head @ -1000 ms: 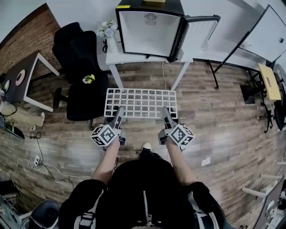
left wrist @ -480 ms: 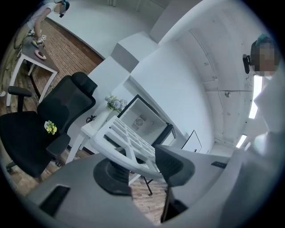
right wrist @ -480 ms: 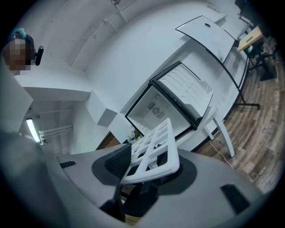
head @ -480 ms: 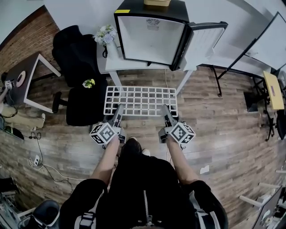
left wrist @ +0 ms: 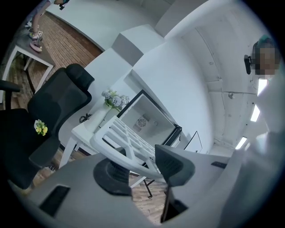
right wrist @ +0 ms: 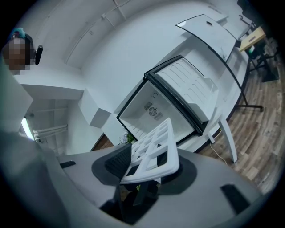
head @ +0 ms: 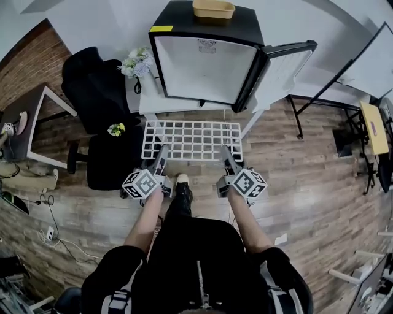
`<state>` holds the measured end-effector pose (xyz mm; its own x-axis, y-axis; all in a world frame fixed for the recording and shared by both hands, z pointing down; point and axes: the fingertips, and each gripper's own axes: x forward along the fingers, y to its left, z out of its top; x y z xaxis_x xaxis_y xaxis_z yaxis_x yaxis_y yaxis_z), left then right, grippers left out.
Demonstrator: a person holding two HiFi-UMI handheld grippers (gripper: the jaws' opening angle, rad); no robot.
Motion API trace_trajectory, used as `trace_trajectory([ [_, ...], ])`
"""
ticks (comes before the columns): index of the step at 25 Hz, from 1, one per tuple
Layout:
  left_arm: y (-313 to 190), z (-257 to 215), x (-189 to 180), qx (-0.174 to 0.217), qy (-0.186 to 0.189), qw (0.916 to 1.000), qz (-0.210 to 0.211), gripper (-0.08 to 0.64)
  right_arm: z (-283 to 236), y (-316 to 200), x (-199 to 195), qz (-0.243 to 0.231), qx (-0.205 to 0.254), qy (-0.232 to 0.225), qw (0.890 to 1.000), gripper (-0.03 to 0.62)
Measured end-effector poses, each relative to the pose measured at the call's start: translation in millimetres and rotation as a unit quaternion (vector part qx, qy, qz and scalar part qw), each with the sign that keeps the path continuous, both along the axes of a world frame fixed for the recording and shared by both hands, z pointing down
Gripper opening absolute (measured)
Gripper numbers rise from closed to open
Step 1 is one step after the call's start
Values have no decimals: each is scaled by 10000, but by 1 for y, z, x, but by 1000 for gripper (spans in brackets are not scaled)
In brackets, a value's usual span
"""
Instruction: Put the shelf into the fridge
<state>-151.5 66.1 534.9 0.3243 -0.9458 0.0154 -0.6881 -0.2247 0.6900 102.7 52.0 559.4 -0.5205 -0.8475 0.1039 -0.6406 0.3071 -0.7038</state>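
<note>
A white grid shelf [head: 192, 140] is held flat in the air in front of the open mini fridge [head: 206, 60]. My left gripper [head: 161, 154] is shut on the shelf's near left edge, and my right gripper [head: 225, 153] is shut on its near right edge. The left gripper view shows the shelf [left wrist: 127, 141] clamped between the jaws, with the fridge [left wrist: 149, 118] beyond. In the right gripper view the shelf's corner [right wrist: 153, 153] sits in the jaws below the empty white fridge interior [right wrist: 153, 109]. The fridge door [head: 281, 60] stands swung out to the right.
The fridge stands on a white table [head: 161, 101] with a flower bunch [head: 136, 61] at its left. A tan tray [head: 213, 10] rests on the fridge top. A black office chair [head: 101, 104] is to the left, and a whiteboard stand [head: 344, 73] to the right.
The person has stepped toward the fridge with the shelf in both grippers. The fridge looks larger and nearer, and the shelf's far edge is close to the table's front.
</note>
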Motion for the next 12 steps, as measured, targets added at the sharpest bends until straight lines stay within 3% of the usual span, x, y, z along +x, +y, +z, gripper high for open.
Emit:
trace_trajectory([
  [12, -165, -12, -9, 25, 52, 9974, 723, 169, -14, -131, -9, 695, 22, 52, 9976, 181],
])
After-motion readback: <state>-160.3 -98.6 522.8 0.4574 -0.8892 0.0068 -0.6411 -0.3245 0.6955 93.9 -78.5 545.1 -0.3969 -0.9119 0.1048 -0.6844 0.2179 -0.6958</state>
